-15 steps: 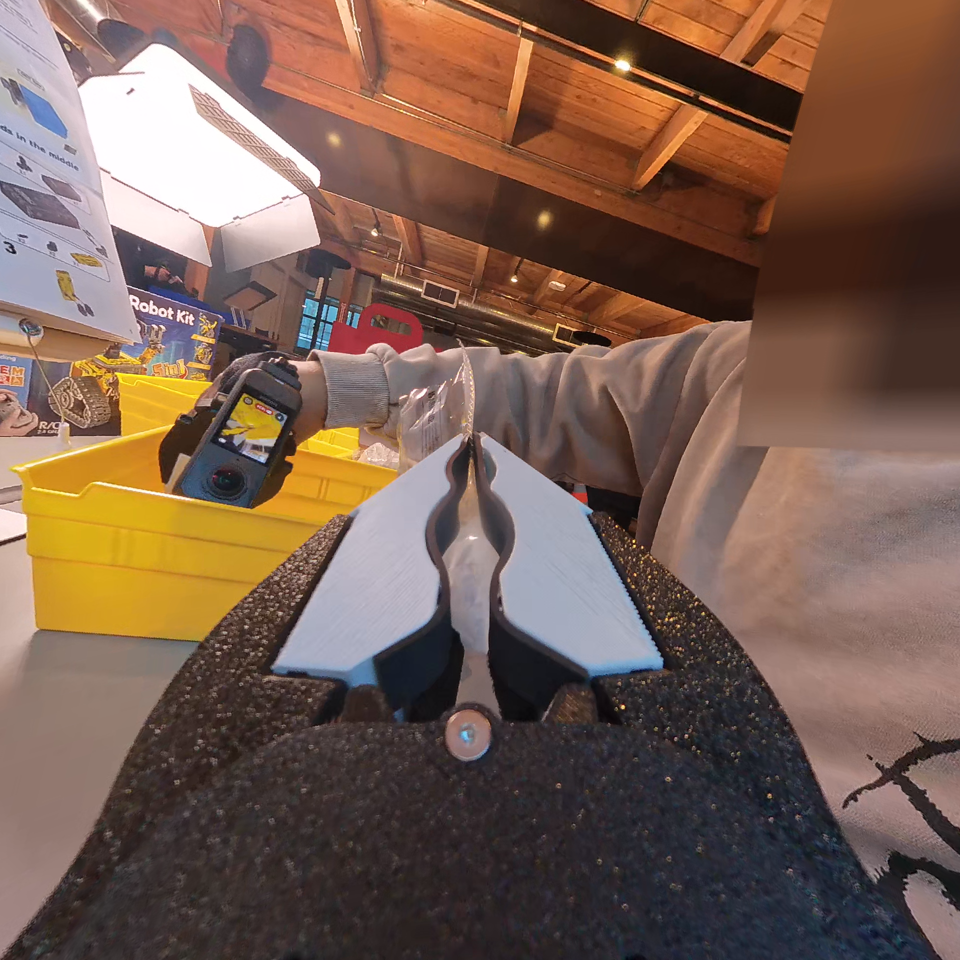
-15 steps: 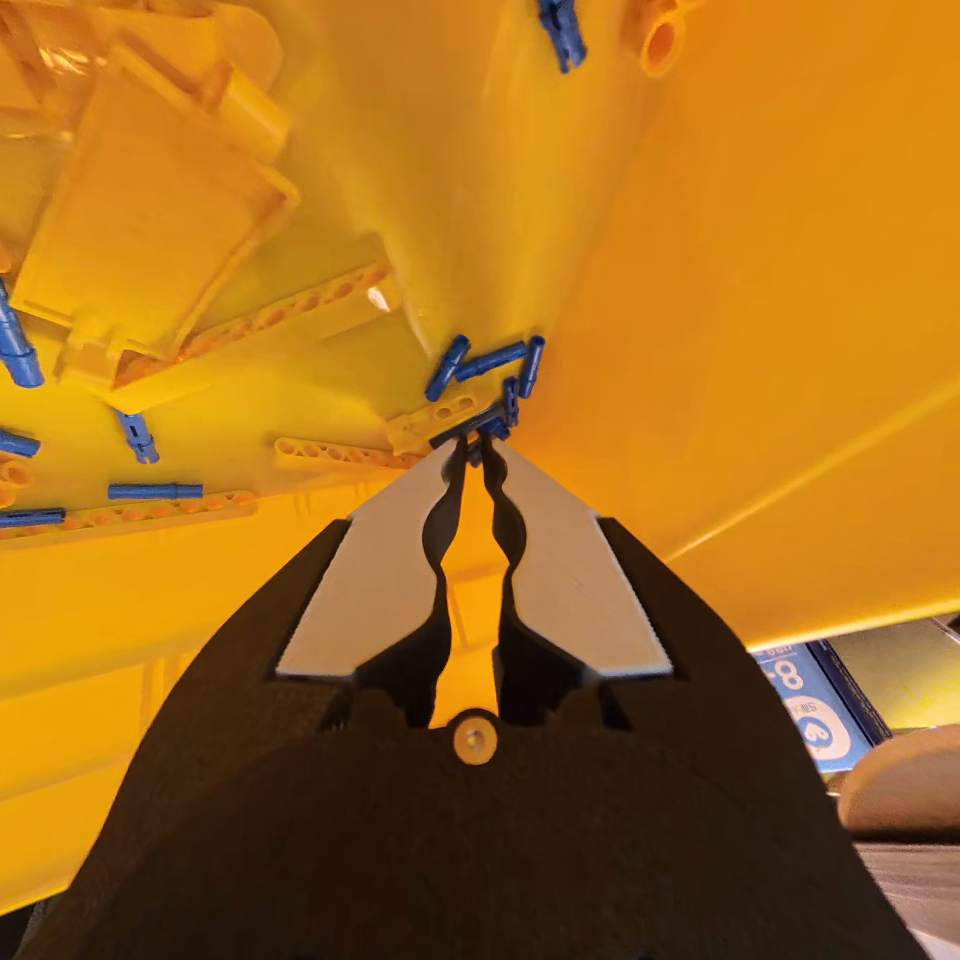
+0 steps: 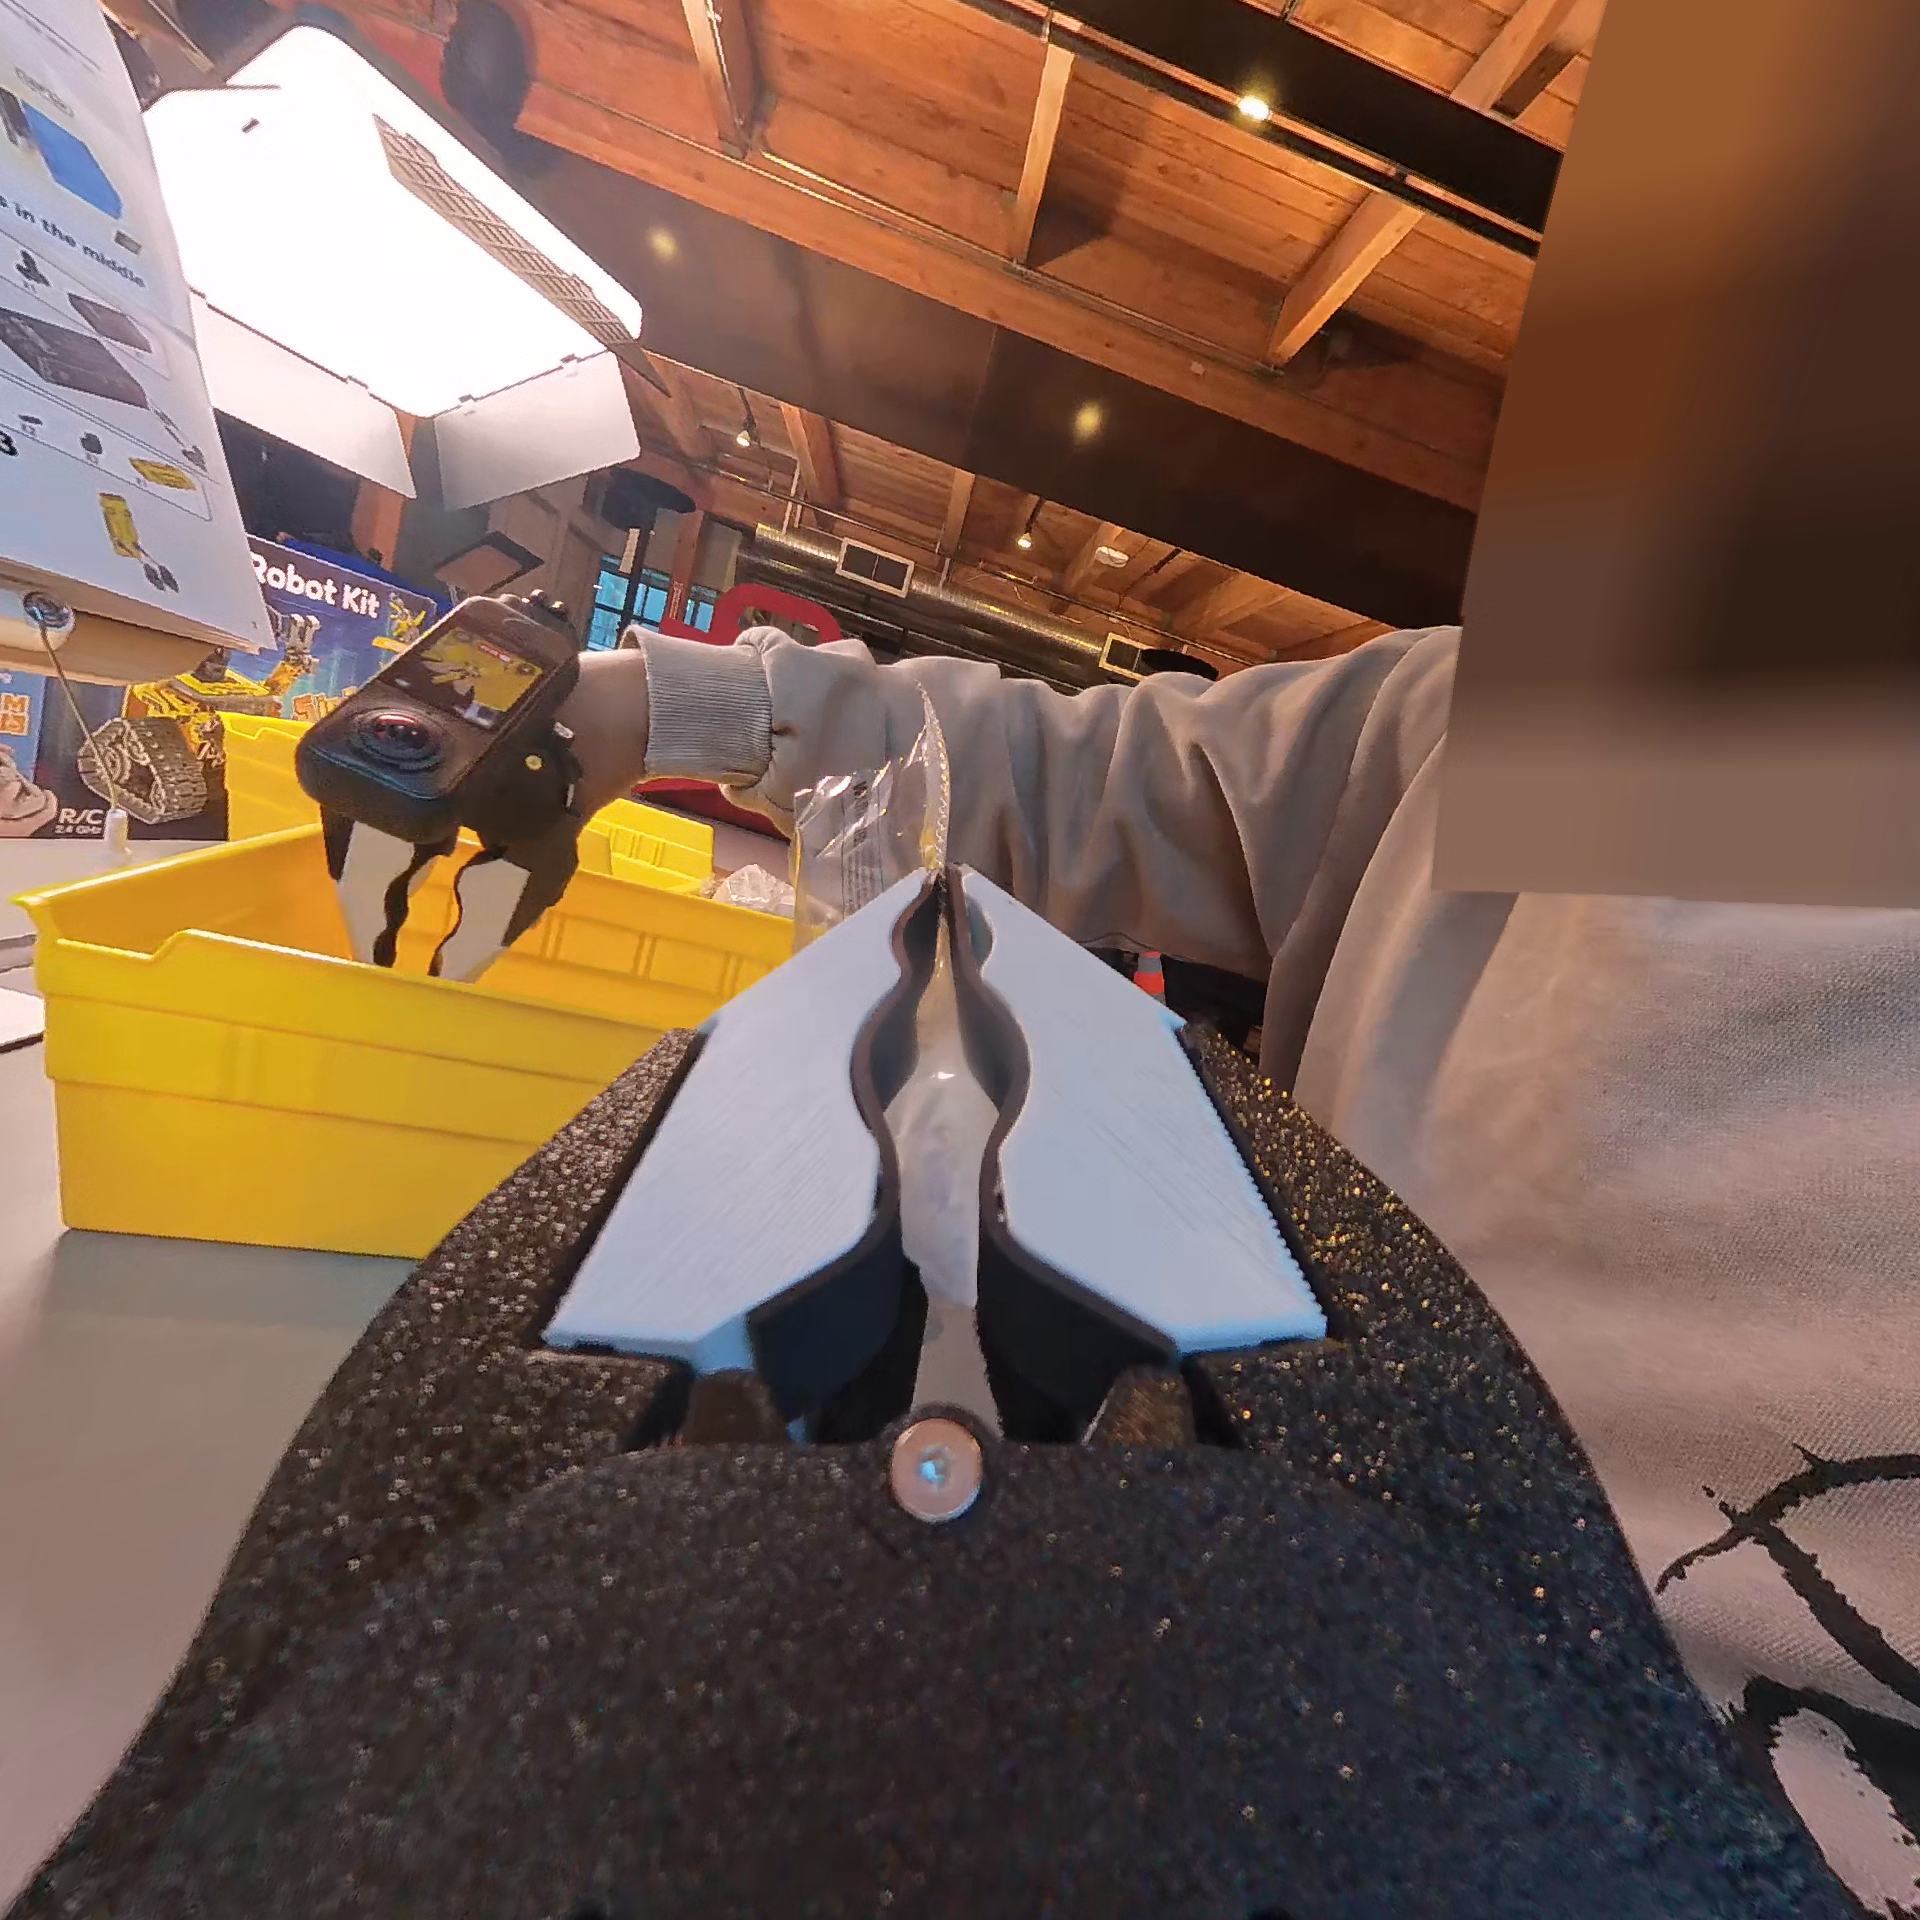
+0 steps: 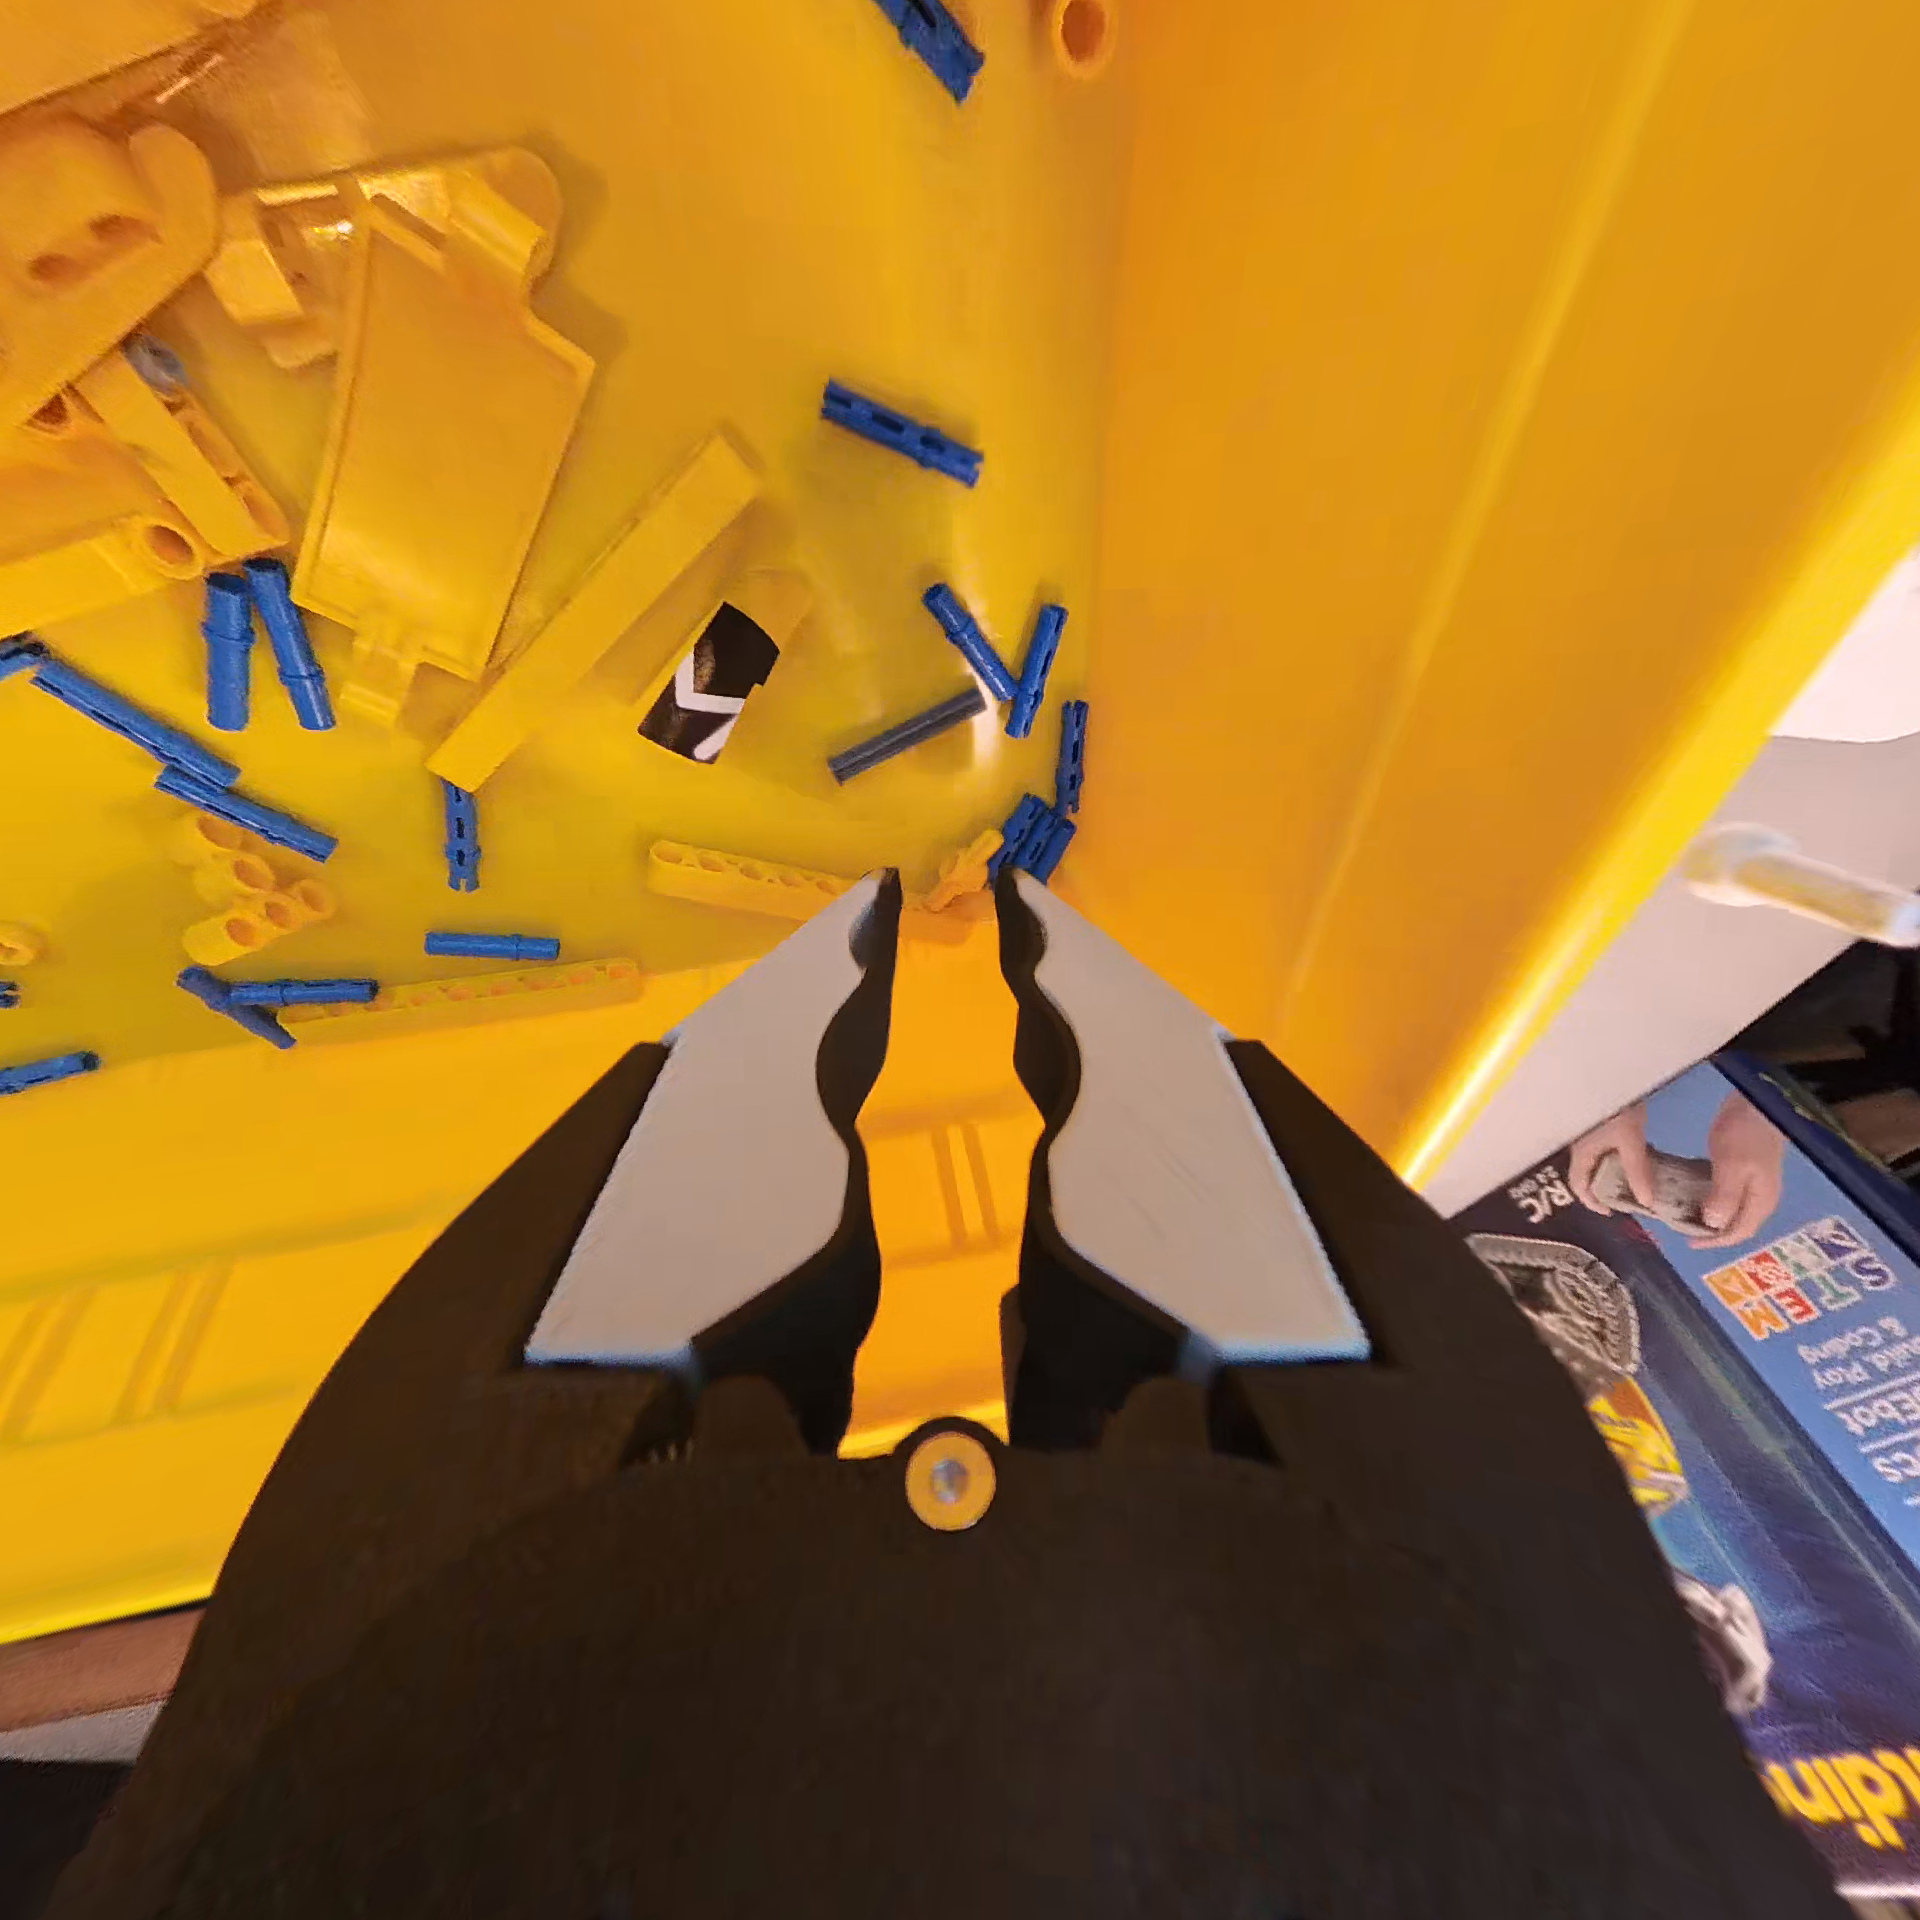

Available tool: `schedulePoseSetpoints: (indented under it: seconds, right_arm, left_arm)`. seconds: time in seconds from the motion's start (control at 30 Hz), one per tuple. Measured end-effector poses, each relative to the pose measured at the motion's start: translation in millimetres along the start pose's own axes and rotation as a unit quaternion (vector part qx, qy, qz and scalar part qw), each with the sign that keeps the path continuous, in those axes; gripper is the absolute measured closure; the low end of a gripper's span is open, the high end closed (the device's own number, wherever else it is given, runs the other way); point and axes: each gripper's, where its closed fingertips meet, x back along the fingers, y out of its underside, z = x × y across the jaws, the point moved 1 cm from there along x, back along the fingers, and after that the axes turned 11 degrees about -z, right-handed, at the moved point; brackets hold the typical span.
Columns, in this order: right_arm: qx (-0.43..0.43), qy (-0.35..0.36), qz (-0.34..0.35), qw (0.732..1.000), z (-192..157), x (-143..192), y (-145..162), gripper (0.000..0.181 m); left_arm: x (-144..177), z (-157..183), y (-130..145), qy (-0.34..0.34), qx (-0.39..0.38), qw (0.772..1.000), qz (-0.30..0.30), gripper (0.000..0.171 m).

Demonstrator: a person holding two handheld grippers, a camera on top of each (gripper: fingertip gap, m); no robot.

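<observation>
Lifted since before, my right gripper [image 4: 940, 883] hangs parted above blurry blue pins [image 4: 1034, 831] at twelve o'clock; left gripper [image 3: 943, 883] pinches a crinkly clear bag [image 3: 873, 821], contents unreadable.

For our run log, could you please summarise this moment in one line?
left hand-held gripper: shut on clear plastic bag | right hand-held gripper: open above yellow plastic bin

Pins [image 4: 902, 433] and beams [image 4: 595, 613] lie in the bin [image 4: 1351, 520], box [image 4: 1714, 1403] beside.
</observation>
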Motion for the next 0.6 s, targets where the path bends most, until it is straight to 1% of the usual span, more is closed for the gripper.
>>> schedulePoseSetpoints:
  seconds: [0.1,0.2,0.27,0.3,0.37,0.4,0.5,0.57,0.6]
  right_arm:
    - [-0.034,-0.057,0.012,0.998,-11,-3,-11,0.163]
    - [-0.075,-0.102,0.029,0.992,-14,0,-22,0.163]
    - [-0.105,-0.118,0.020,0.987,-12,-3,-22,0.164]
    - [-0.110,-0.132,0.012,0.985,-14,-5,-21,0.169]
    - [-0.117,-0.151,0.009,0.981,-18,-8,-22,0.172]
    - [-0.118,-0.155,0.013,0.981,-18,-8,-22,0.176]
    - [-0.111,-0.146,0.034,0.982,-19,-6,-22,0.178]
    - [-0.099,-0.134,0.078,0.983,-22,11,-28,0.178]
    - [-0.094,-0.127,0.115,0.981,-25,29,-34,0.178]
  left_arm:
    - [1,0,0,-0.001,-0.001,1.000,0.000,0.171]
    - [1,-1,0,-0.003,0.001,1.000,0.001,0.171]
    - [2,-2,0,-0.003,0.002,1.000,0.001,0.171]
    - [2,-2,0,-0.002,0.003,1.000,0.001,0.171]
    - [2,-2,0,-0.002,0.002,1.000,0.001,0.171]
    - [2,-1,0,-0.002,0.002,1.000,0.001,0.171]
    - [2,-2,1,-0.002,0.003,1.000,0.001,0.171]
    - [1,-2,1,-0.003,0.004,1.000,0.002,0.171]
    - [1,-3,1,-0.003,0.004,1.000,0.002,0.171]
